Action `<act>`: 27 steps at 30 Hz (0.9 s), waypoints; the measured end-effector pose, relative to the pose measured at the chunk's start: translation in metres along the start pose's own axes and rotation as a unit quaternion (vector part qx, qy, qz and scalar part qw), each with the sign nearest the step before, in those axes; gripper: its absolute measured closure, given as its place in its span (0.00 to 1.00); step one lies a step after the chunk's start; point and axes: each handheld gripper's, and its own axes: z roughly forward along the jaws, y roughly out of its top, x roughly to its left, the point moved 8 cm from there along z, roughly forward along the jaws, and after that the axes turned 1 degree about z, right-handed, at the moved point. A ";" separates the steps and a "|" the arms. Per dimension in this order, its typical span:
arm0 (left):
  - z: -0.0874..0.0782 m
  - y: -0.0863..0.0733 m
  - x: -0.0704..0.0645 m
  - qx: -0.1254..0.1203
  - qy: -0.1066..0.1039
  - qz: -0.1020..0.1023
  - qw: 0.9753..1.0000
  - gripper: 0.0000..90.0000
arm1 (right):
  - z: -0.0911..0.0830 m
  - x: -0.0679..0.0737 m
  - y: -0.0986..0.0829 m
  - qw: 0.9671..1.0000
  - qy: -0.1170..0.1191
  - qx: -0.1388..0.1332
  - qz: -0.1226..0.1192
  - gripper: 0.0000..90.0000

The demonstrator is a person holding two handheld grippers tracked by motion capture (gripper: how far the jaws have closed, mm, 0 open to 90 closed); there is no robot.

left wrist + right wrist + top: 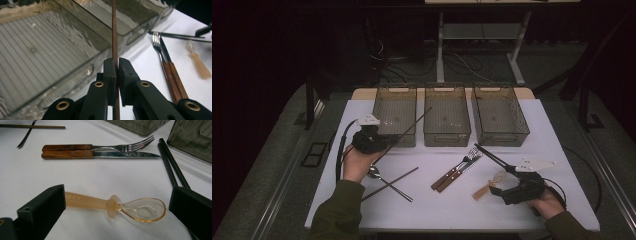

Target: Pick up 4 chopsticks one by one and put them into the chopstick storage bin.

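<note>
My left gripper (386,143) (117,67) is shut on a brown chopstick (409,127) (114,37). It holds the stick lifted, slanting up over the left bin (395,112) (37,50). My right gripper (498,186) (118,195) rests low on the table at the front right, open, its jaws standing on either side of an amber plastic spoon (492,184) (112,206) that lies flat. The jaws do not touch the spoon.
Three clear bins stand in a row at the back, with the middle bin (446,115) and right bin (499,115). On the white table lie a wood-handled fork (120,147) and knife (100,153), black chopsticks (490,154) (172,167), another brown chopstick (389,184) and a metal spoon (374,173).
</note>
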 end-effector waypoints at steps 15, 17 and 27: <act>0.011 0.032 0.027 -0.011 0.018 -0.021 1.000 0.94 | -0.001 0.000 0.000 1.000 -0.001 -0.002 0.003 0.01; 0.013 0.035 0.031 -0.007 0.026 -0.022 0.999 0.94 | -0.001 0.000 0.000 1.000 -0.001 -0.002 0.002 0.01; 0.021 0.046 0.053 -0.008 0.054 -0.037 0.998 0.94 | -0.001 0.000 0.000 1.000 0.000 -0.003 0.004 0.01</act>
